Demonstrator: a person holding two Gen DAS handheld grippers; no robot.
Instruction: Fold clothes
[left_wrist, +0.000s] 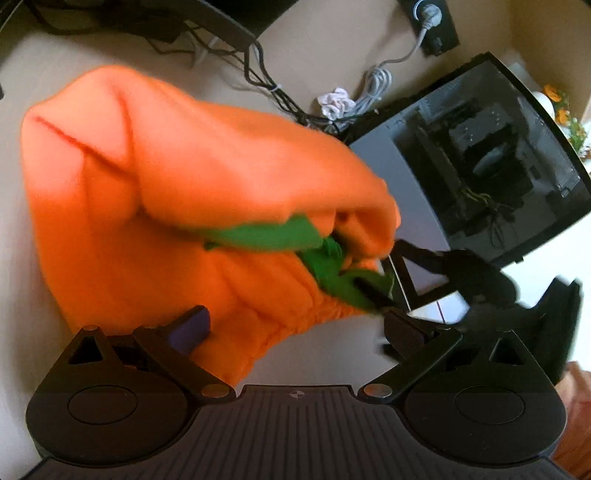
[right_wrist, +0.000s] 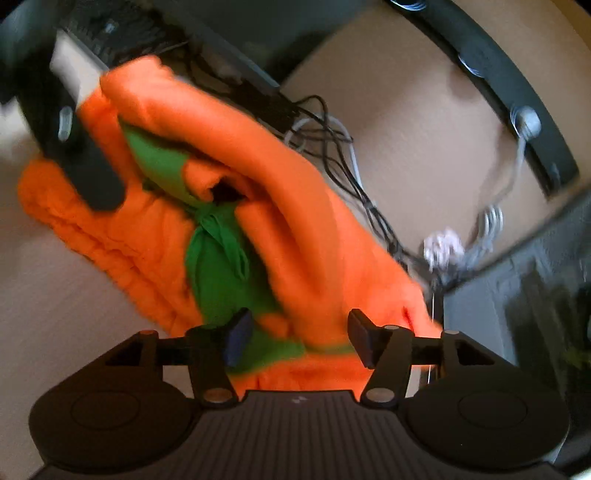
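The bunched orange fleece garment with a green lining (left_wrist: 177, 206) lies on the pale tabletop (left_wrist: 332, 354) at frame centre and left, its lower hem cut off behind the left gripper (left_wrist: 295, 328), whose fingers stand wide with nothing between them. In the right wrist view the right gripper (right_wrist: 295, 339) also stands open, astride blurred cloth (right_wrist: 314, 240). Only the left view shows, sharply at upper right, the glass-sided black computer case (left_wrist: 480, 158); the black cables (left_wrist: 266, 81) beyond are smeared.
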